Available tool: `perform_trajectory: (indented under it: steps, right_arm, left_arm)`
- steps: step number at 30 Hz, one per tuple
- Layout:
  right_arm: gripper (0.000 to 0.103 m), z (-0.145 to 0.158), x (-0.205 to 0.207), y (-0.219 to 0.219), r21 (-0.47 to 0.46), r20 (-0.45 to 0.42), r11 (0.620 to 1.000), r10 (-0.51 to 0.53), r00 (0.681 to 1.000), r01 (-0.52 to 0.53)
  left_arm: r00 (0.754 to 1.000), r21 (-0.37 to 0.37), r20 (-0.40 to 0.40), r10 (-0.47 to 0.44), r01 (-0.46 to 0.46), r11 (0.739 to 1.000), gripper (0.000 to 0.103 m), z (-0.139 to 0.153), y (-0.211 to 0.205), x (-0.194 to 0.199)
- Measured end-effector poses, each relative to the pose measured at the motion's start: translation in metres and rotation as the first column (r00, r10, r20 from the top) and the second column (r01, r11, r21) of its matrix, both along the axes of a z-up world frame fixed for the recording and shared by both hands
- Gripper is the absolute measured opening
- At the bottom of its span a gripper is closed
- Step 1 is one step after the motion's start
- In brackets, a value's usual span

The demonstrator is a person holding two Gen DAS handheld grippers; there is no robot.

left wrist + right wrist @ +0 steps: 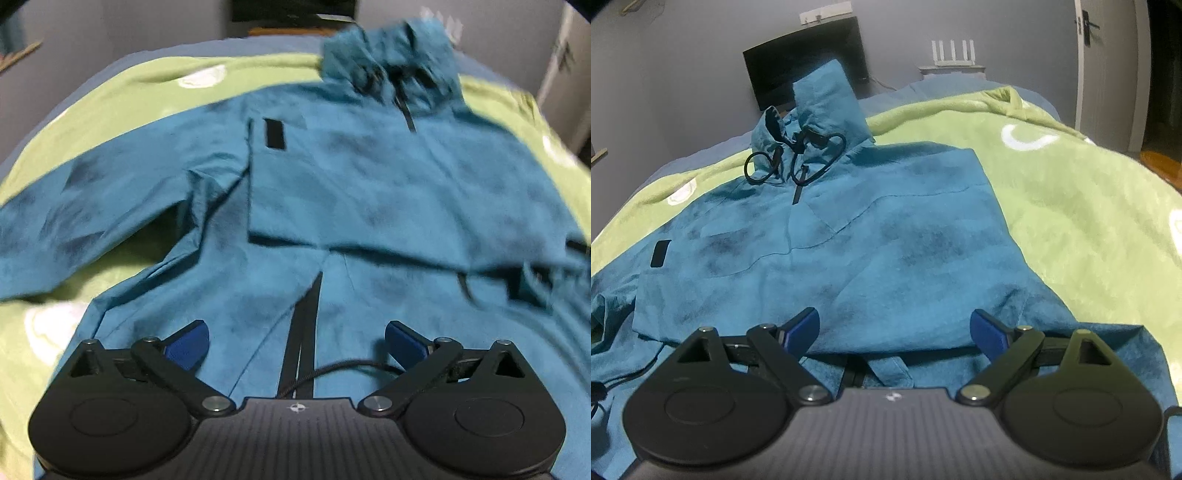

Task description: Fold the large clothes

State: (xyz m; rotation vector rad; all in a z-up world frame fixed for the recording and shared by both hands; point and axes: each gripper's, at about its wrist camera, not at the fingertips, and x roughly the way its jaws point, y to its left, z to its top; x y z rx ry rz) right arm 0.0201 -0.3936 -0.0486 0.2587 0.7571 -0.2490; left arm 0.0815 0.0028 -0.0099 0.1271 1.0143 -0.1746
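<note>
A large teal hooded jacket (351, 177) lies front-up on a green blanket (110, 96), hood at the far end. Its right sleeve is folded across the chest; the other sleeve (74, 221) stretches out to the left. My left gripper (295, 345) is open and empty above the lower front, by the black zipper (306, 325). The jacket also fills the right wrist view (868, 240), with black drawcords (798, 158) at the collar. My right gripper (895, 332) is open and empty just above the folded sleeve's lower edge.
The green blanket (1071, 221) covers a bed with a blue sheet (701, 151) showing at the far end. A dark screen (805, 66) stands against the grey wall behind. A door (1108, 74) is at the right.
</note>
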Motion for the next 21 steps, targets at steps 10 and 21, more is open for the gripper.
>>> perform_trajectory:
  steps: [10, 21]
  right_arm:
    - [0.089, 0.001, -0.001, 0.005, -0.027, 0.004, 0.999, 0.018, 1.000, -0.018]
    - [0.089, 0.000, 0.001, 0.008, -0.031, -0.006, 0.999, 0.023, 1.000, -0.023]
  left_arm:
    - [0.998, 0.048, -0.046, -0.047, 0.049, 0.998, 0.103, -0.008, -0.008, -0.004]
    - [0.897, -0.265, 0.201, 0.394, -0.338, 0.903, 0.103, 0.044, 0.120, 0.015]
